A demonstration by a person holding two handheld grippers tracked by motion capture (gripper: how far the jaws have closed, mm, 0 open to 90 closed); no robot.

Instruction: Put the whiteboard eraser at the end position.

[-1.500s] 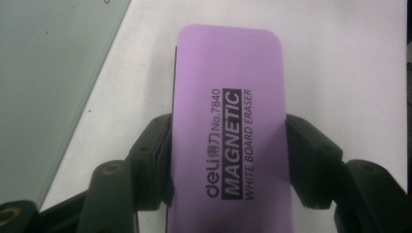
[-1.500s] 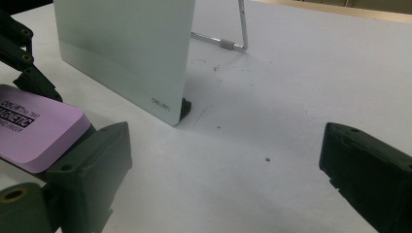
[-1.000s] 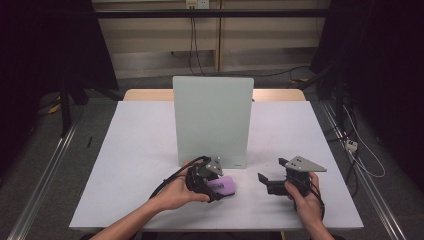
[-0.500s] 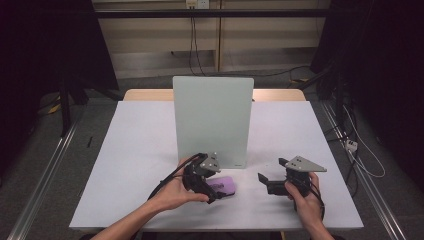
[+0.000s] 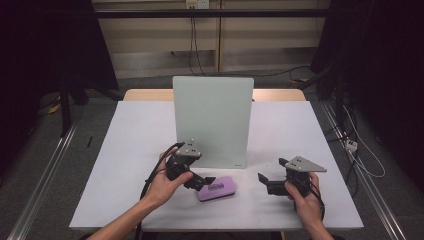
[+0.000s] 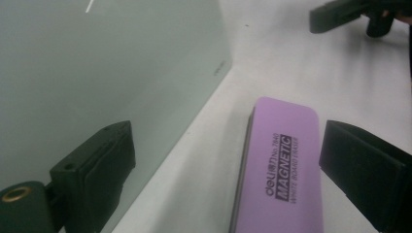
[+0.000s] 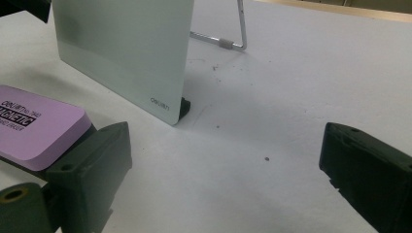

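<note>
White table [image 5: 125,165]: purple eraser [image 5: 216,188] lies free; both grippers' jaws gape, left's just opened.

A lab: dark curtains [image 5: 45,60], floor rails [image 5: 45,175], white table [image 5: 140,135].

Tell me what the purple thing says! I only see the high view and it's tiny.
Observer: The left gripper view shows the purple eraser reads "MAGNETIC".
Operator: Is the left gripper squeezing it?
Observer: No; its jaws have just been opening, and the eraser lies loose between them.
Operator: What holds the board up?
Observer: A thin metal stand behind it, in the right gripper view.
</note>
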